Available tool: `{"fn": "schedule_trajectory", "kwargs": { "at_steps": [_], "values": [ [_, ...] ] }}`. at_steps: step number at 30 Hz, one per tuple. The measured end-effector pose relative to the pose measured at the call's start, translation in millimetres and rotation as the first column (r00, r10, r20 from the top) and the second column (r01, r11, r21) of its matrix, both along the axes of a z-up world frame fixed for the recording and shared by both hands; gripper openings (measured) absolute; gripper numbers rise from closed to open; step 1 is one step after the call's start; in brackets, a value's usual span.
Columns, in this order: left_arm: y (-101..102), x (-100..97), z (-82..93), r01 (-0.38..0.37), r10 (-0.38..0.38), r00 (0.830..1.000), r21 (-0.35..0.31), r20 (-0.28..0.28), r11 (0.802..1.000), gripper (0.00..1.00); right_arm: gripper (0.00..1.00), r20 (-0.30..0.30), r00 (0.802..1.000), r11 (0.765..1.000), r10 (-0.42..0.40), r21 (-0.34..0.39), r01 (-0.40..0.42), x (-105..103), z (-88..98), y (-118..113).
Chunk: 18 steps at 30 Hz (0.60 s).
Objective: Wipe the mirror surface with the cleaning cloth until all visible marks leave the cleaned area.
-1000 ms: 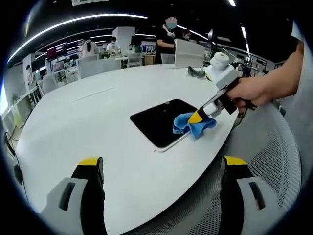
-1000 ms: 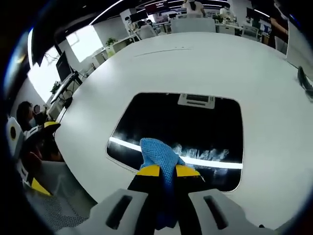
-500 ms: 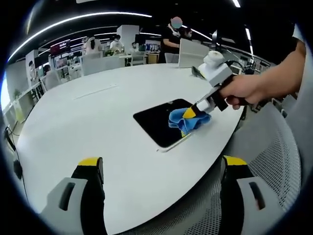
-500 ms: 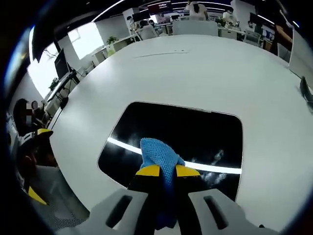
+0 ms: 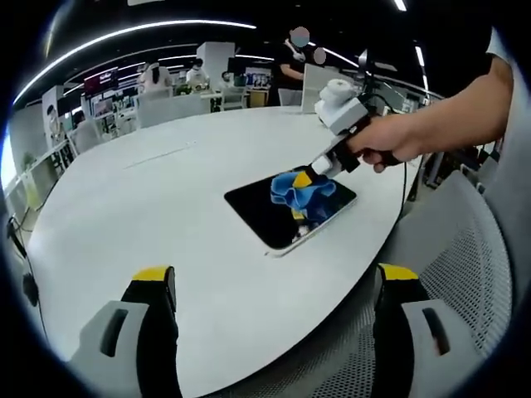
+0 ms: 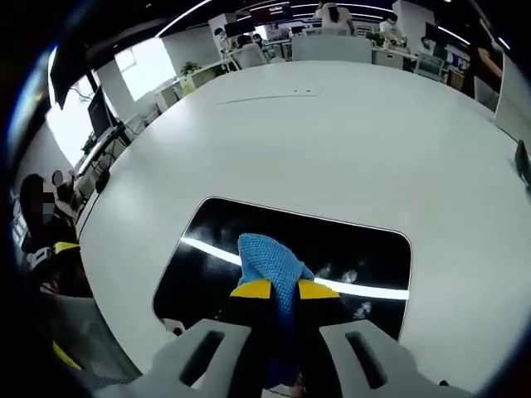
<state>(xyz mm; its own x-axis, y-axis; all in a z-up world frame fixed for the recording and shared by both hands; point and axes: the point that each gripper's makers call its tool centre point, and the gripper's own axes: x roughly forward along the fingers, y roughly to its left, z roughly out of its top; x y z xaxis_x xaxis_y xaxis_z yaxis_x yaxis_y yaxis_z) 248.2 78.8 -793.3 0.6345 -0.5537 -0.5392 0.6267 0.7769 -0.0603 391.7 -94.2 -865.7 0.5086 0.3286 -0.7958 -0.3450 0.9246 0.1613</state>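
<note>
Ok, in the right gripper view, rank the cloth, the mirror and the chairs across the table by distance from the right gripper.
1. Cloth: clamped in the right gripper.
2. Mirror: directly under the cloth.
3. Chairs: beyond the table's far edge.

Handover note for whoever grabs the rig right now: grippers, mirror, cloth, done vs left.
Right gripper: shut on the blue cleaning cloth, pressing it on the mirror.
Left gripper: open, holding nothing, hovering off the near edge of the white table.
Mirror lies flat near the table edge.
Done: wiping under way.
Left: whitish smears show on the glass right of the cloth; wipe those, then check the rest.
</note>
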Motion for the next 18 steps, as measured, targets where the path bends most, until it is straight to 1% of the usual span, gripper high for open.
{"fn": "schedule_trajectory", "kwargs": {
  "at_steps": [7, 11, 14, 18],
  "values": [
    [1.1, 1.4, -0.3, -0.005, 0.005, 1.0, 0.008, 0.004, 1.0, 0.99, 0.03, 0.007, 1.0, 1.0, 0.006, -0.009, -0.006, 18.9, 0.1, -1.6],
    [2.5, 2.1, -2.1, -0.008, 0.008, 1.0, 0.015, 0.005, 1.0, 0.99, 0.03, 0.009, 1.0, 1.0, 0.008, -0.011, -0.008, 26.1, 0.1, -2.4],
    [2.3, 2.1, -0.2, 0.0, 0.0, 1.0, 0.022, 0.024, 1.0, 0.99, 0.03, 0.007, 1.0, 1.0, 0.01, -0.013, -0.01, 32.0, -0.1, -2.5],
    [3.6, 2.3, -0.6, -0.007, 0.007, 1.0, 0.012, 0.012, 1.0, 0.99, 0.04, 0.004, 1.0, 1.0, 0.013, -0.018, -0.013, 38.8, -0.2, -2.3]
  ]
}}
